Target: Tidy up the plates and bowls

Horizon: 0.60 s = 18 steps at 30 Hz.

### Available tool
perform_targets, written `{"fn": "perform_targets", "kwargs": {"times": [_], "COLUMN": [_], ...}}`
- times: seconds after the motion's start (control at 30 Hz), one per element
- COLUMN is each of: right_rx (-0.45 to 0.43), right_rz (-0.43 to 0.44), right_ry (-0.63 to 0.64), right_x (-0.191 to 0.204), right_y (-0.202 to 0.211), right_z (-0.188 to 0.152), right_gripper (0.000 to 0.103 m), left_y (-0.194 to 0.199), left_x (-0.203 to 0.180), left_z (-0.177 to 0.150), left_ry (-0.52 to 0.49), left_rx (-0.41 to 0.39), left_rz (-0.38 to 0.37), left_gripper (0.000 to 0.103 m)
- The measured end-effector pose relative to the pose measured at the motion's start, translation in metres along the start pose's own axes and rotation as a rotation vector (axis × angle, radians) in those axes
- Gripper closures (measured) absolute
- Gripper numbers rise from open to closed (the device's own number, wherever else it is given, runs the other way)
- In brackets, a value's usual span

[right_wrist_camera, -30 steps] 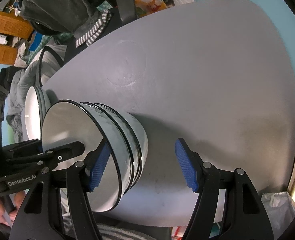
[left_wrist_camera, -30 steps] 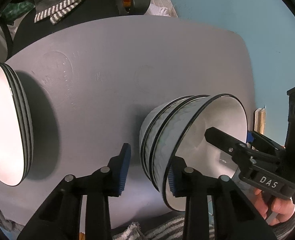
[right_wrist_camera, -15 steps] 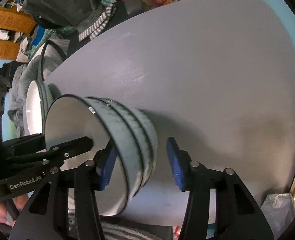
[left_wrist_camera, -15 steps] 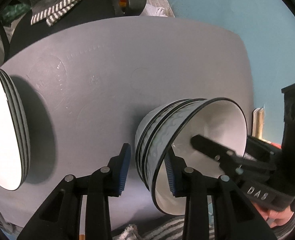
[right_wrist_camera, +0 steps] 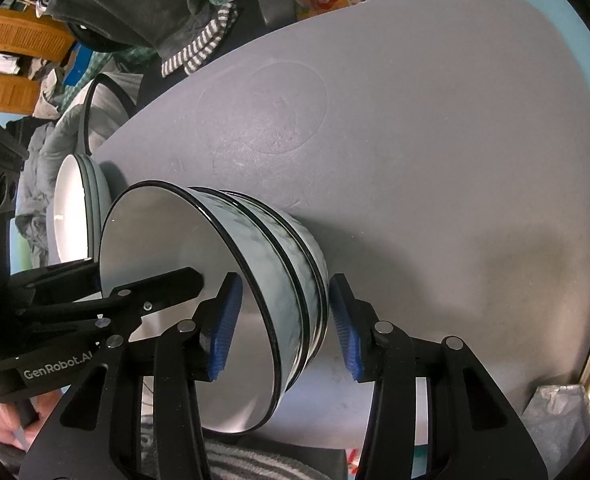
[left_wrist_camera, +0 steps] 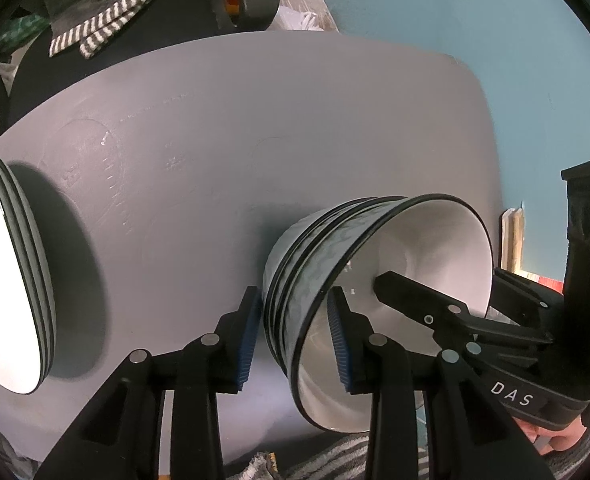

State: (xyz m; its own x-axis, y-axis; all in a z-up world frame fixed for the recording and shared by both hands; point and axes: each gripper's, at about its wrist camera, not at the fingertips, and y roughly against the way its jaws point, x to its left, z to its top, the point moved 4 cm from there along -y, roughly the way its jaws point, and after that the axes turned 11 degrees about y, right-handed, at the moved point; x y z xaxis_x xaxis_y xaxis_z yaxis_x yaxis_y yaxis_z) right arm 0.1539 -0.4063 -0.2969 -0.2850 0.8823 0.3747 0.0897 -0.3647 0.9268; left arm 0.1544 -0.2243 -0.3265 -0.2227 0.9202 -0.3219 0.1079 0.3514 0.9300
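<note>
left gripper (left_wrist_camera: 295, 334) clamped on near wall of bowl stack (left_wrist_camera: 335, 280) | right gripper (right_wrist_camera: 281, 326) clamped on opposite wall, one finger inside, one out | bowls nested mid-table (left_wrist_camera: 215, 120), plates (left_wrist_camera: 11, 272) stacked at its left edge | apparently nearly sorted; final placing left | plate stack cropped, pad contact unclear
</note>
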Motion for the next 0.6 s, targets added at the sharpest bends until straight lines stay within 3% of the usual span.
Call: {"fn": "perform_targets", "kwargs": {"times": [0.43, 0.6], "right_rx": [-0.005, -0.012], "right_rz": [0.0, 0.005], "right_ry": [-0.023, -0.072], "right_x": [0.0001, -0.004], "right_y": [0.0014, 0.0034], "right_z": [0.0, -0.0011], "right_gripper": [0.059, 0.064], "left_y": [0.0019, 0.0026], "left_x": [0.0007, 0.0018], "left_z": [-0.0027, -0.0022], "left_ry": [-0.016, -0.002], "left_rx": [-0.028, -0.018], "left_rz": [0.021, 0.022], "left_gripper": [0.069, 0.069]}}
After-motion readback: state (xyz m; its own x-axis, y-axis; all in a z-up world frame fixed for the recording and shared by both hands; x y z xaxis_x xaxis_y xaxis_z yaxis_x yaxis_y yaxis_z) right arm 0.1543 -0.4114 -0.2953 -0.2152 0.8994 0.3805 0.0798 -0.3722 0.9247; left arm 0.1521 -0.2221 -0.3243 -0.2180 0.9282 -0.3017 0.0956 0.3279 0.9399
